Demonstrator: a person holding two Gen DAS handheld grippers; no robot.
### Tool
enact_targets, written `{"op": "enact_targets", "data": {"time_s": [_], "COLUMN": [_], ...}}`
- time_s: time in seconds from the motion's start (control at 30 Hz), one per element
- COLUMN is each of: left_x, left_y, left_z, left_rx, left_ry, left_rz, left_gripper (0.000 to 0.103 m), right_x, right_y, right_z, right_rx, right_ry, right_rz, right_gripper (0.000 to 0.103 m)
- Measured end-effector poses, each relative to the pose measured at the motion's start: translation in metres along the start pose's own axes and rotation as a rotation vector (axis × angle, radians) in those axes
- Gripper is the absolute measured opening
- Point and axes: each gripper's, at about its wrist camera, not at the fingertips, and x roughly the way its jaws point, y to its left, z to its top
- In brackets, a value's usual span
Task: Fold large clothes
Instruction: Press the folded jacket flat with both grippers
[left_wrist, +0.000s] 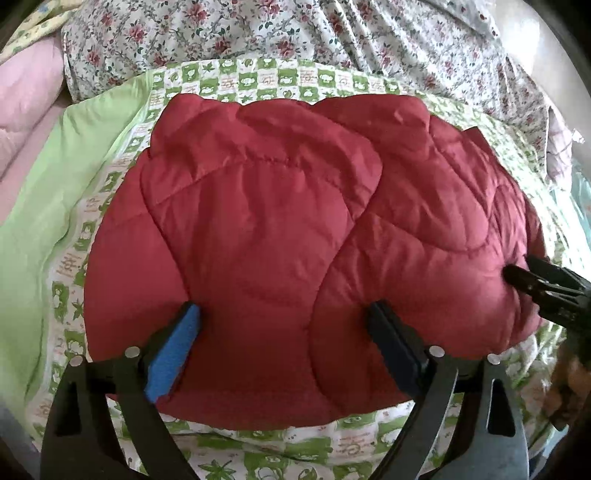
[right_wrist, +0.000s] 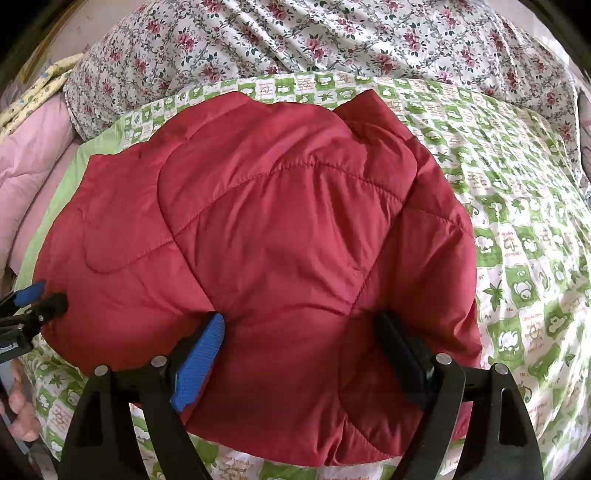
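Pink quilt (left_wrist: 26, 107) bunched at far left, green sheet (left_wrist: 44, 206) beside it. Left tool (left_wrist: 284, 325) next, jaws wide apart, tips resting on the near part of the red jacket (left_wrist: 258, 229); nothing pinched, padding just lies between the fingers. Jacket sits folded into a puffy bundle, middle of the bed, on the green-checked cover (left_wrist: 258, 79), with floral sheet (left_wrist: 258, 29) behind it. Right tool (right_wrist: 301, 330) further right, jaws also spread, tips pressed down on the jacket's near edge, fabric between them but not clamped. From the right wrist view the left tool shows at the jacket's left rim; from the left wrist view the right tool's tip touches the jacket's right side. Checked cover runs on bare to the right of the jacket. A hand (right_wrist: 22, 410) shows low at the left edge of the right view.
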Motion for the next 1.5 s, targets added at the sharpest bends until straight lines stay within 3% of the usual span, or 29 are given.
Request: {"op": "enact_targets", "data": {"time_s": [0.23, 0.4, 0.5, 0.6, 0.73, 1.03, 1.3, 1.5], "left_x": [0.009, -0.004, -0.006, 0.002, 0.026, 0.046, 0.052, 0.054], "left_y": [-0.001, 0.004, 0.008, 0.004, 0.006, -0.004, -0.004, -0.004], "left_z": [-0.001, 0.008, 0.017, 0.027, 0.033, 0.041, 0.044, 0.045], "left_rx": [0.003, -0.02, -0.029, -0.007, -0.024, 0.0, 0.001, 0.002], "left_ry": [0.006, -0.018, -0.03, -0.018, 0.03, 0.031, 0.028, 0.026], "left_rz": [0.026, -0.014, -0.043, -0.019, -0.008, 0.054, 0.054, 0.049], "left_gripper": [0.099, 0.099, 0.099, 0.099, 0.099, 0.103, 0.103, 0.103], "right_x": [-0.015, -0.037, -0.033, -0.016, 0.014, 0.036, 0.037, 0.005], "right_y": [0.015, 0.042, 0.053, 0.058, 0.046, 0.02, 0.022, 0.021], "right_z": [-0.002, 0.005, 0.019, 0.032, 0.046, 0.058, 0.058, 0.049], "right_rx": [-0.022, -0.079, -0.098, -0.111, -0.074, -0.001, -0.004, 0.005], "right_ry": [-0.039, -0.112, -0.108, -0.074, -0.02, -0.026, -0.028, -0.082], "right_rz": [-0.015, 0.044, 0.072, 0.07, 0.046, 0.043, 0.037, 0.04], "right_gripper": [0.085, 0.085, 0.085, 0.085, 0.085, 0.087, 0.089, 0.088]}}
